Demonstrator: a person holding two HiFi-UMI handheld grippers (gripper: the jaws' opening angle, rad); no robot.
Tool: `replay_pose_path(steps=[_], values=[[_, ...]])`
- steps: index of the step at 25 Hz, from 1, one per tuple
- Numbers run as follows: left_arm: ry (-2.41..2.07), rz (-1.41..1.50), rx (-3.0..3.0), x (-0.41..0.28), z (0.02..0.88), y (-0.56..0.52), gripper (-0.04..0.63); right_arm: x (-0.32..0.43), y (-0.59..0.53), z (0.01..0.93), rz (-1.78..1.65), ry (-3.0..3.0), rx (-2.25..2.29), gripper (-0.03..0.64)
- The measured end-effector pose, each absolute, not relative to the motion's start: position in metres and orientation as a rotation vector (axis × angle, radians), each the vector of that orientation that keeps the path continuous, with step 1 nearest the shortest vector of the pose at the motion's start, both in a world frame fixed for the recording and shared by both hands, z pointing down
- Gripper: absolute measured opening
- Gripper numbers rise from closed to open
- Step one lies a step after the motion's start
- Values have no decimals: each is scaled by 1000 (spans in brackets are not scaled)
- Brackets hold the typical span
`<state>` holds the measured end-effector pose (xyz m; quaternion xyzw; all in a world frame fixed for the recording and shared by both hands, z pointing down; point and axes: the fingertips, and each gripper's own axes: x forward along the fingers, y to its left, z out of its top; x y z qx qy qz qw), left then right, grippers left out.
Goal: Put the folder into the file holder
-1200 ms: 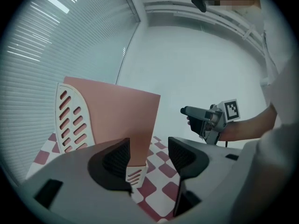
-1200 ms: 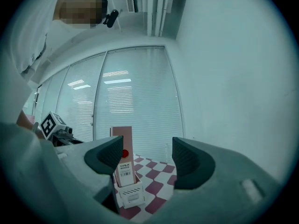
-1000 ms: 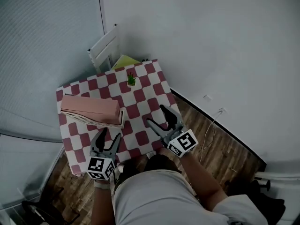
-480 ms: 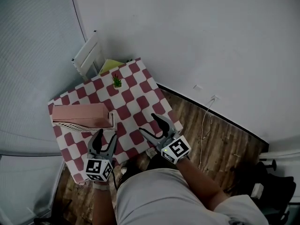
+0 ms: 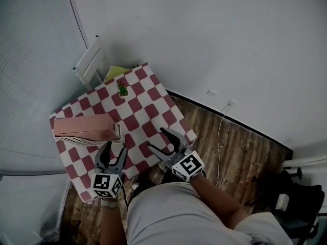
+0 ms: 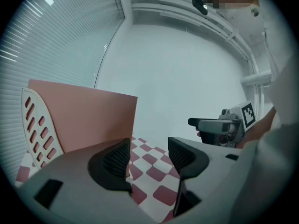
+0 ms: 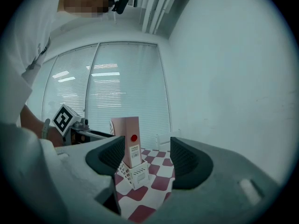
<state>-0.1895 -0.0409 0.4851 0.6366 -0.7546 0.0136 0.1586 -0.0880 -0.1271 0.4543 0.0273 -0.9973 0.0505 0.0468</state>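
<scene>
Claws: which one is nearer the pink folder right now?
The left claw, just short of the pink folder standing in its white holder; the right claw hangs farther along the table edge.

A checkered table [image 5: 148, 108] is seen left of centre, a white chair [image 5: 90, 61] above it; blinds [image 5: 30, 50] are drawn left, wooden floor [image 5: 235, 152] right.

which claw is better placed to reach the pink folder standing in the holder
Left: the open left claw sits close beside the pink folder; the right claw, also open, is farther off.
</scene>
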Motion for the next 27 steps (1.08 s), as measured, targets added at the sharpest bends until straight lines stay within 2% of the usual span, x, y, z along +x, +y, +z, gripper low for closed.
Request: replay_pose_path(steps=[27], values=[[-2162,41,1774,-187,494,-30,242,-90,-127,465,179,-3005,79,304]])
